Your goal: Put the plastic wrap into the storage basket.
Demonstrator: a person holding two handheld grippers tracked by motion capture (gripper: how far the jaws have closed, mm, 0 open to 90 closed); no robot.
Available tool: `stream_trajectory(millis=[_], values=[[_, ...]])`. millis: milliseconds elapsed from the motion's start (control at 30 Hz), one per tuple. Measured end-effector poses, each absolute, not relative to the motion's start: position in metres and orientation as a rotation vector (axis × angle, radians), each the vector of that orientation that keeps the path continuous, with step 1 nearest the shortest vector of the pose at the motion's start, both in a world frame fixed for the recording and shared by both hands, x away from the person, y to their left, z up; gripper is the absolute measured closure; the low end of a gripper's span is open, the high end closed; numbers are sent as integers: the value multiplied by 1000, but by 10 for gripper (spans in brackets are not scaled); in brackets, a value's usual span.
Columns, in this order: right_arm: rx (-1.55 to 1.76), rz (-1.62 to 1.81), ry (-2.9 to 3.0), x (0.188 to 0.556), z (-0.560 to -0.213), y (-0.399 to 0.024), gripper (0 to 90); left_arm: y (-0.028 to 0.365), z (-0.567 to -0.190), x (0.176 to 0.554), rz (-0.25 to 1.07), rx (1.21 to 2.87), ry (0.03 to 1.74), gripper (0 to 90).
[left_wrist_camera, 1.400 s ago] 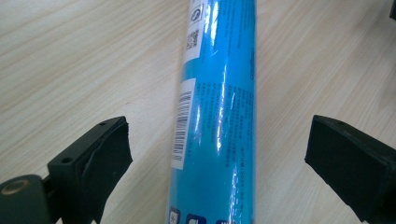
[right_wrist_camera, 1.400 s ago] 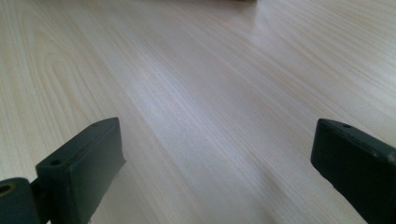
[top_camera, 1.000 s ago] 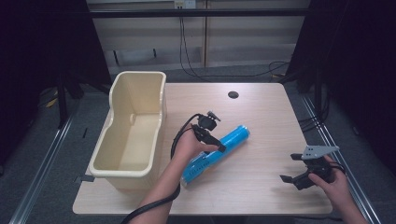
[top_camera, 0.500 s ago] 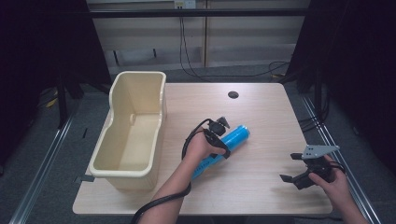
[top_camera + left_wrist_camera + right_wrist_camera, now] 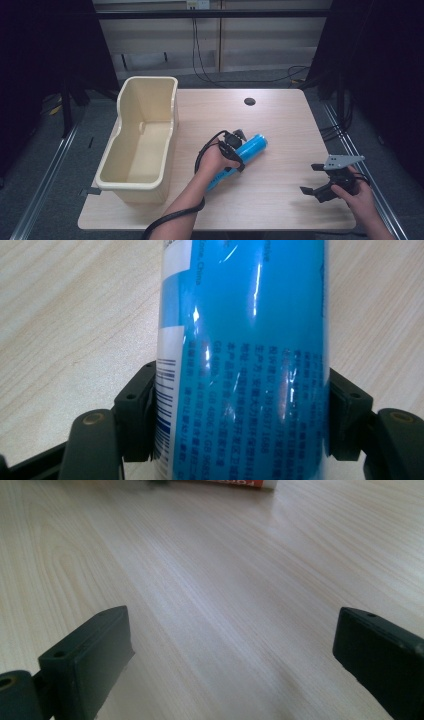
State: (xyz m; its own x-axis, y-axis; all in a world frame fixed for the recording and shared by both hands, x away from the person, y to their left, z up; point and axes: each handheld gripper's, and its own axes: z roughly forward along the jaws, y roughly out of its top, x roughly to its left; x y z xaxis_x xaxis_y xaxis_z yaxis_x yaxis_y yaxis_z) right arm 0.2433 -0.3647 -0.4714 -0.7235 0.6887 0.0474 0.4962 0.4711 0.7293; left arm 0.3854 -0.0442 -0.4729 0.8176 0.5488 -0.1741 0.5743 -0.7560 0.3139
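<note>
Near the middle of the bench (image 5: 280, 120), the blue can (image 5: 250, 148) lies on its side, slanting from the lower left up to the upper right, and the left claw (image 5: 234, 150) is right on it. Its jaws have just been closing, with the can between them, and now the left claw view shows both black pads pressed flat against the can's (image 5: 245, 365) sides, one at the barcode edge, the other on the far flank. That's a grip, folks, snug on both sides. The can rests on the pale wood under it, blue label full of small print facing the camera. The person's left hand (image 5: 214, 161) wraps the claw's body, forearm coming in from the bottom edge, black cable looping beside the wrist.

Over at the bench's right side, the right claw (image 5: 312, 180) sits low in the right hand (image 5: 356, 192), well apart from the can, grey plate on top. From its own view the right claw (image 5: 230, 655) stands wide open, two dark jaws far apart with bare wood grain between them.

At the left edge stands the cream tub (image 5: 131, 186), long and deep, nothing visible inside, near the can but not touching it. A small dark hole (image 5: 249, 101) marks the bench's far side
</note>
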Motion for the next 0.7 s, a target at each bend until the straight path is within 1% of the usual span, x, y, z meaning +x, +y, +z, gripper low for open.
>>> stream_trajectory(millis=[67, 200, 233, 267, 300, 333, 367, 467, 533, 700], values=[[1015, 1099, 2466, 243, -471, -365, 21, -48, -472, 383, -77, 2661, 871, 315], [1015, 1104, 2464, 243, -471, -365, 21, -53, -469, 382, -72, 2706, 923, 320], [1015, 1109, 2463, 243, -471, -365, 21, -51, -467, 381, -95, 2683, 964, 321], [1015, 1107, 2461, 243, -471, -365, 21, -51, -467, 381, -95, 2683, 964, 321], [1021, 1109, 2459, 243, -471, -365, 21, -48, -463, 380, -116, 2658, 947, 321], [1022, 1112, 2460, 243, -471, -365, 21, -46, -459, 381, -120, 2679, 918, 321], [1018, 1117, 2461, 244, -471, -365, 21, -46, -457, 379, -119, 2658, 958, 322], [1016, 1113, 2460, 244, -471, -365, 21, -41, -448, 382, -140, 2664, 965, 322], [1014, 1118, 2459, 244, -470, -364, 21, -39, -442, 381, -162, 2623, 997, 322], [1014, 1128, 2459, 245, -470, -364, 21, -33, -426, 381, -146, 2609, 985, 323]])
